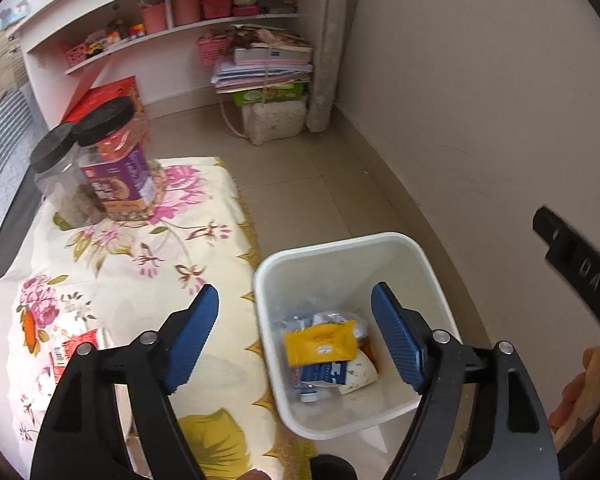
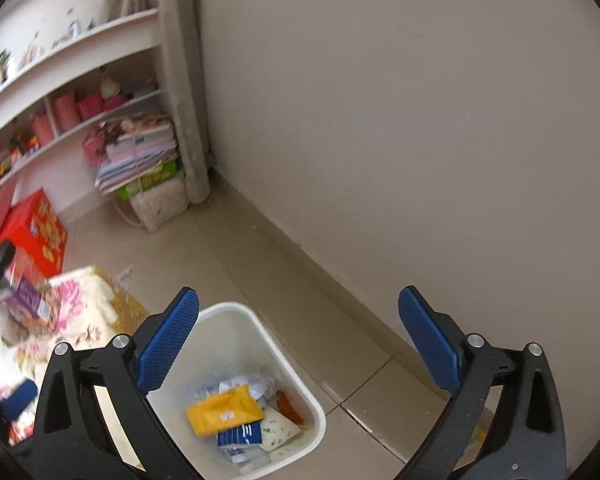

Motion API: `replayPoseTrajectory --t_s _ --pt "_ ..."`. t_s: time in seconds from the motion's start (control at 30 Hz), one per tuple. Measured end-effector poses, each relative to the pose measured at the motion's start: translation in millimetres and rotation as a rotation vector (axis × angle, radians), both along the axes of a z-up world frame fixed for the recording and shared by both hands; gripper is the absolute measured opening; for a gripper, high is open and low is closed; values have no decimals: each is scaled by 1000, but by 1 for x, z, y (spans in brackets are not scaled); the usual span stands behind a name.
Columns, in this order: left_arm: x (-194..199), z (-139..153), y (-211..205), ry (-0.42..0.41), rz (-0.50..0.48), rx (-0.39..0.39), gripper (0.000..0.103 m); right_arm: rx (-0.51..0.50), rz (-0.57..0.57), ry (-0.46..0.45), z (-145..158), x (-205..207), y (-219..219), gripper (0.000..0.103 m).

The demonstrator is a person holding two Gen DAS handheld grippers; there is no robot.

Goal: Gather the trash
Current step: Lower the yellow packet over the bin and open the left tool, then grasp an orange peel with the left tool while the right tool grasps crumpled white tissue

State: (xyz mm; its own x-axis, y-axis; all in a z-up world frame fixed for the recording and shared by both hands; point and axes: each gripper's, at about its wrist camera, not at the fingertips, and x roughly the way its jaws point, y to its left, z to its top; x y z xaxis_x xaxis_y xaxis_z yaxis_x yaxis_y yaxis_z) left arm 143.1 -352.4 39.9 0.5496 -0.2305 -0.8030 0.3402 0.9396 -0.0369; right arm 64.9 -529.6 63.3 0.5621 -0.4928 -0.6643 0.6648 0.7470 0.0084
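Note:
A white trash bin (image 1: 380,242) stands on the floor beside the low table; it also shows in the right wrist view (image 2: 288,364). Inside lie a yellow packet (image 1: 320,342) (image 2: 224,408), a blue-and-white wrapper (image 1: 326,372) (image 2: 238,434), crumpled paper and a bottle. My left gripper (image 1: 294,338) is open and empty, above the bin's left rim. My right gripper (image 2: 298,340) is open and empty above the bin. A red-and-white carton (image 1: 74,350) lies on the table at the lower left, partly hidden by my left gripper.
The table has a floral cloth (image 1: 140,248). Two black-lidded jars (image 1: 112,160) stand at its far end. A red box (image 2: 34,230), a stack of books and bags (image 1: 268,76) and white shelves (image 1: 172,28) lie beyond. A plain wall (image 2: 420,120) runs along the right.

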Motion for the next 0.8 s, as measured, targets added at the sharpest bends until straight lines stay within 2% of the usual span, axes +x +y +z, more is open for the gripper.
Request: replayPoseTrajectory --t_s 0.2,0.4,0.57,0.8 --pt "11 3 33 -19 88 22 83 -58 64 94 -10 23 28 96" --pt "30 -7 77 7 177 36 85 -89 150 176 -22 46 62 96" --pt "46 -24 117 43 248 73 86 -68 243 221 -31 66 96 96" --pt "77 -51 197 76 385 161 86 -35 381 259 -41 97 155 96"
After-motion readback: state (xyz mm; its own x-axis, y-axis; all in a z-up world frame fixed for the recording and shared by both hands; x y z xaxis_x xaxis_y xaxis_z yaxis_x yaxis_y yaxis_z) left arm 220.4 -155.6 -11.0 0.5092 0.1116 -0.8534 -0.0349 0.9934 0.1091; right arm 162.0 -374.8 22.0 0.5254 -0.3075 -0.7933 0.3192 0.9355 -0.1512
